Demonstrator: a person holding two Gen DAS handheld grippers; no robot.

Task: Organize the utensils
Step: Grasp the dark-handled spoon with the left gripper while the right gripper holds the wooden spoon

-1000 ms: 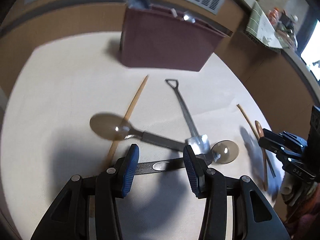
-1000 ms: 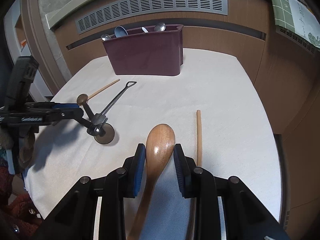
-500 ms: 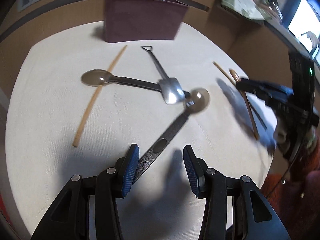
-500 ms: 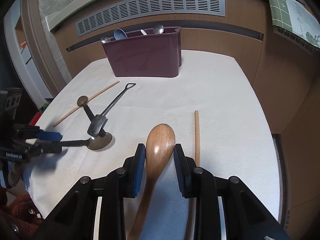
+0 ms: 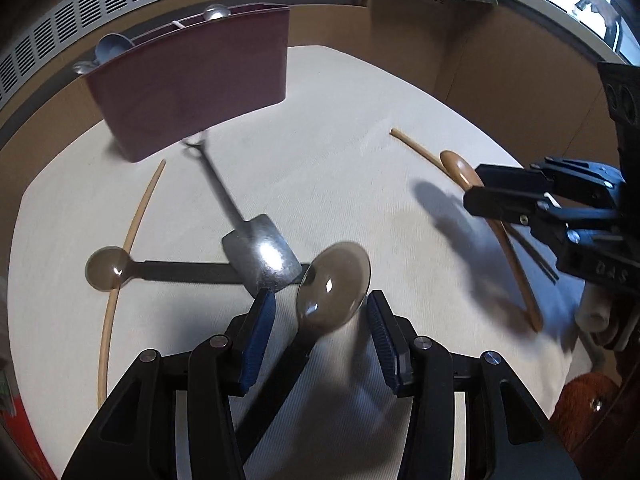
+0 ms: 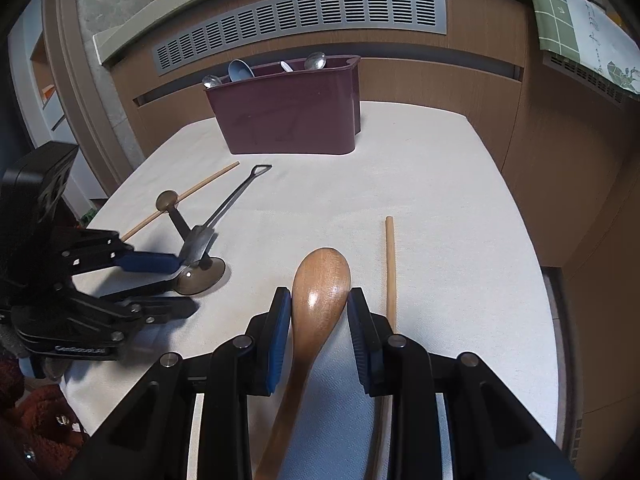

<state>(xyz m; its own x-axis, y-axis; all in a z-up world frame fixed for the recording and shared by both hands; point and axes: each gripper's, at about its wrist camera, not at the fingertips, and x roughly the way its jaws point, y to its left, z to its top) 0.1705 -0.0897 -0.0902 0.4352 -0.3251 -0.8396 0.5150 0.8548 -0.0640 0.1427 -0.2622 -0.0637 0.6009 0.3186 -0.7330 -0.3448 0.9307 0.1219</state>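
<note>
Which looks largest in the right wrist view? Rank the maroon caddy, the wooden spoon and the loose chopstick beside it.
1. maroon caddy
2. wooden spoon, though it lies nearest the camera, which inflates it
3. chopstick, thinnest and least area; its near end is hidden behind the right gripper

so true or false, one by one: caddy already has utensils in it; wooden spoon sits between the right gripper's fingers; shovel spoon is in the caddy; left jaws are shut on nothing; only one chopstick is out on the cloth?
1. The maroon caddy already has utensils in it. True.
2. The wooden spoon sits between the right gripper's fingers. True.
3. The shovel spoon is in the caddy. False: it lies on the cloth, its blade across a dark spoon handle.
4. The left gripper's jaws are shut on nothing. False: they are open, with the translucent brown spoon between them.
5. Only one chopstick is out. False: there are two, the left chopstick and the right chopstick.
</note>
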